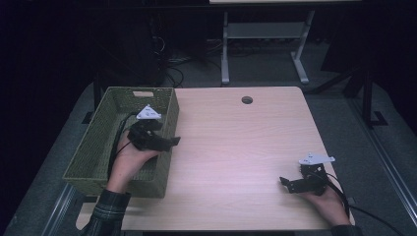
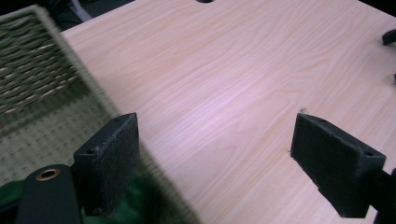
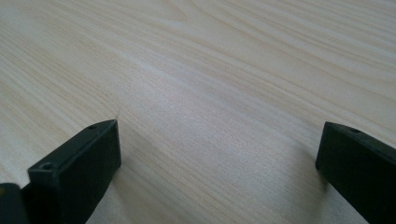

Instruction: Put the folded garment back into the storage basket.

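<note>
Green woven basket (image 1: pixel 98 142) sits at the desk's (image 1: pixel 236 147) left edge, left gripper (image 1: pixel 169 141) above its rim, right gripper (image 1: pixel 285 183) well apart, both jaws released.

Olive-green woven basket (image 1: pixel 93 147), pale wood-grain table (image 1: pixel 236 147), black hand-held grippers, plaid sleeve (image 1: pixel 109 211).

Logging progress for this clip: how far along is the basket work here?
Done: nothing certain. In hand: the left claw hangs open over the green woven basket's right rim, gripping nothing. The right claw rests open on the wooden table. Left: unclear.
</note>
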A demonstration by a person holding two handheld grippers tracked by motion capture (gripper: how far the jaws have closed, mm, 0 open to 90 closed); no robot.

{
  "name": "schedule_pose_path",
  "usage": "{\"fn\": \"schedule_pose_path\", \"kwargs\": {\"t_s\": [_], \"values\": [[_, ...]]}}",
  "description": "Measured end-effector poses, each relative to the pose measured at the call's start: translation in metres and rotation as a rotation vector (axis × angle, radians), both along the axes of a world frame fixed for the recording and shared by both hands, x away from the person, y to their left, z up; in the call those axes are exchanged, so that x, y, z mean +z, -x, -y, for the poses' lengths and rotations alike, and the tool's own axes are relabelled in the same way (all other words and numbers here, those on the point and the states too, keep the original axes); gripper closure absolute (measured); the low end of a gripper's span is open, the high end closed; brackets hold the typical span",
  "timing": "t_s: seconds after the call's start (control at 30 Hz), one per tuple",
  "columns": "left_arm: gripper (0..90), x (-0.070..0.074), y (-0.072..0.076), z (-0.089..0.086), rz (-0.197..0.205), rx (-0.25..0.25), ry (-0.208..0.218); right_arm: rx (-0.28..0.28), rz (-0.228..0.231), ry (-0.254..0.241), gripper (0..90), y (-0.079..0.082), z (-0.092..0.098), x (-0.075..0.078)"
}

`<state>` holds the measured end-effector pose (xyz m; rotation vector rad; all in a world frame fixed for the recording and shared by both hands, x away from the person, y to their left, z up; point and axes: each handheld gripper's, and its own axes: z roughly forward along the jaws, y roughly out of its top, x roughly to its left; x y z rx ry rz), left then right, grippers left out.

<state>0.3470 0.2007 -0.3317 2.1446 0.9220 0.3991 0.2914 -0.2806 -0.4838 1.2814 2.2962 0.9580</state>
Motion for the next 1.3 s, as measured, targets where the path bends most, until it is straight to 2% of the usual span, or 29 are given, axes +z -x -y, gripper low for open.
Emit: {"fn": "schedule_pose_path", "kwargs": {"t_s": [0.13, 0.3, 0.47, 0.6, 0.97, 1.0, 1.1, 1.3], "values": [[15.3, -0.003, 0.001, 0.016, 0.004, -0.026, -0.001, 0.0, 0.0, 0.0, 0.0, 0.0, 0.0, 0.0], [15.3, -0.008, 0.004, 0.034, 0.002, -0.043, 0.024, 0.0, 0.0, 0.0, 0.0, 0.0, 0.0, 0.0], [15.2, -0.015, 0.008, 0.053, 0.014, -0.062, 0.013, 0.0, 0.0, 0.0, 0.0, 0.0, 0.0, 0.0], [15.2, -0.022, 0.014, 0.07, 0.01, -0.083, 0.01, 0.0, 0.0, 0.0, 0.0, 0.0, 0.0, 0.0], [15.2, -0.064, 0.018, 0.1, -0.015, -0.135, -0.016, 0.0, -0.001, 0.0, 0.0, 0.0, 0.0, 0.0], [15.2, -0.067, 0.018, 0.101, -0.015, -0.134, -0.023, 0.0, 0.0, 0.0, 0.0, 0.0, 0.0, 0.0], [15.2, -0.079, 0.018, 0.102, -0.027, -0.124, -0.002, 0.0, 0.0, 0.001, 0.0, 0.0, 0.0, 0.0], [15.2, -0.102, 0.016, 0.101, -0.034, -0.11, -0.041, -0.001, 0.0, -0.001, 0.0, 0.0, 0.0, 0.0]]}}
